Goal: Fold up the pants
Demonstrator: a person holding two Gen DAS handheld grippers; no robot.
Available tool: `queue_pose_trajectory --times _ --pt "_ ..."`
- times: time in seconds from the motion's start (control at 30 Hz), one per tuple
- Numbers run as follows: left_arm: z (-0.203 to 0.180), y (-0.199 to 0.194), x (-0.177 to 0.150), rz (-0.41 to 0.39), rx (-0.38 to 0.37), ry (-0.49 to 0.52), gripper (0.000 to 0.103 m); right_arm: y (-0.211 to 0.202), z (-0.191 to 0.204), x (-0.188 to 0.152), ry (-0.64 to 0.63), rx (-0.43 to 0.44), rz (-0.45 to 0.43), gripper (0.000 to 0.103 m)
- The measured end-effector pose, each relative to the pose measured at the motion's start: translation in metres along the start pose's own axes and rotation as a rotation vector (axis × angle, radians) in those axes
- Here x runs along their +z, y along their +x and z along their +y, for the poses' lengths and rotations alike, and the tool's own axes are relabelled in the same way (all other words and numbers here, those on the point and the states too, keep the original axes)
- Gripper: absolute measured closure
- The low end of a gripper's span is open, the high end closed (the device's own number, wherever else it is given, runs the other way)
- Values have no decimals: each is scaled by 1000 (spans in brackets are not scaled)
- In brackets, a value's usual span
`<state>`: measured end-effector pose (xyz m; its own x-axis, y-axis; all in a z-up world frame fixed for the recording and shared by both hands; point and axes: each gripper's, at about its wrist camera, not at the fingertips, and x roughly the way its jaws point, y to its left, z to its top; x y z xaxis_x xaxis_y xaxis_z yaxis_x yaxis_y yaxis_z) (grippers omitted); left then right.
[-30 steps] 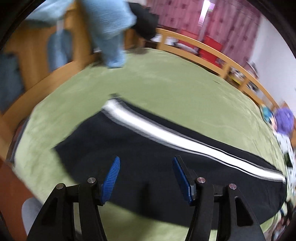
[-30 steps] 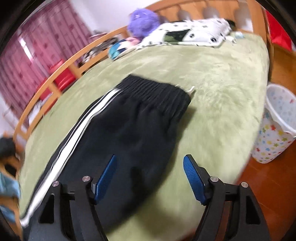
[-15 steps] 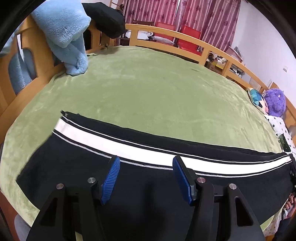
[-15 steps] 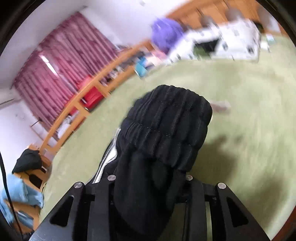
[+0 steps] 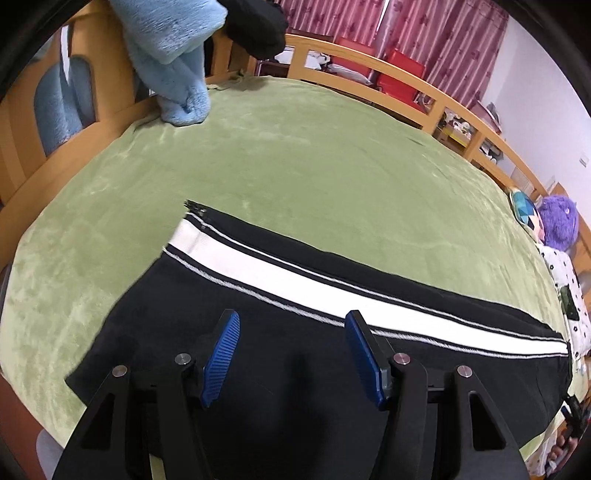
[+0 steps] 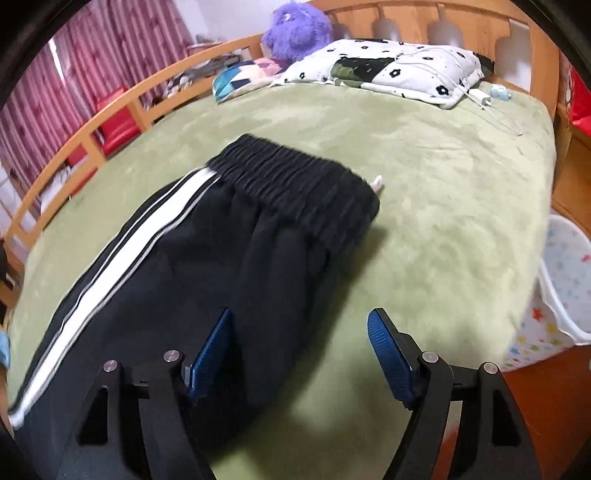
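Black track pants [image 5: 295, 354] with a white side stripe [image 5: 295, 273] lie flat on the green bed, legs laid one on the other. In the left wrist view the hem end is at the left and my left gripper [image 5: 291, 350] hovers open and empty over the leg. In the right wrist view the pants [image 6: 207, 258] show their elastic waistband [image 6: 295, 177] at the far end. My right gripper [image 6: 299, 350] is open and empty above the near edge of the hip area.
Green blanket [image 5: 332, 155] covers the bed, with a wooden rail [image 5: 369, 74] around it. A blue towel [image 5: 173, 48] hangs at the foot end. A flowered pillow [image 6: 388, 66] and purple plush [image 6: 295, 29] lie at the head. A starred white bin [image 6: 554, 295] stands beside the bed.
My right gripper held the waistband bunched half a second ago; now it is open and the waistband lies flat on the bed. The left gripper drew back slightly, still open.
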<state>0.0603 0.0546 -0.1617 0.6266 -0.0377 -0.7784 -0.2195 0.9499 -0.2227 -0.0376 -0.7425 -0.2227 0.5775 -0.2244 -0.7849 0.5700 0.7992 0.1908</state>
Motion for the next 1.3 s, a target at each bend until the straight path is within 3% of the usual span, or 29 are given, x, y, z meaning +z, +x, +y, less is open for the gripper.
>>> queue_pose_trajectory --times 0.13,0.27,0.43,0.53,0.6,0.7,0.8,0.87,0.97,1.17,1.3 --pt "8 7 13 6 -26 -10 46 -36 63 6 -172 9 -88 28" --pt "13 10 24 1 -58 -4 46 -41 174 8 -379 154 -107 28" --pt "14 10 43 -9 -70 67 46 -8 305 -16 -626 337 -2 29" --pt "19 9 47 -18 -71 90 46 16 358 -36 -765 420 93 29" --pt "25 11 47 -10 -76 92 46 32 382 -48 -847 423 130 29" --pt "36 14 46 4 -82 77 46 58 397 -58 -910 412 228 31" --pt "46 16 46 6 -86 63 46 57 397 -63 -940 455 254 44" --pt "52 18 46 9 -87 51 46 54 394 -64 -957 492 297 82" --pt "58 22 45 13 -98 34 46 53 392 -65 -1002 480 288 95" --pt "67 24 43 16 -105 11 46 34 390 -46 -904 548 238 99" --pt "71 25 43 27 -103 3 46 34 405 -39 -900 549 201 99"
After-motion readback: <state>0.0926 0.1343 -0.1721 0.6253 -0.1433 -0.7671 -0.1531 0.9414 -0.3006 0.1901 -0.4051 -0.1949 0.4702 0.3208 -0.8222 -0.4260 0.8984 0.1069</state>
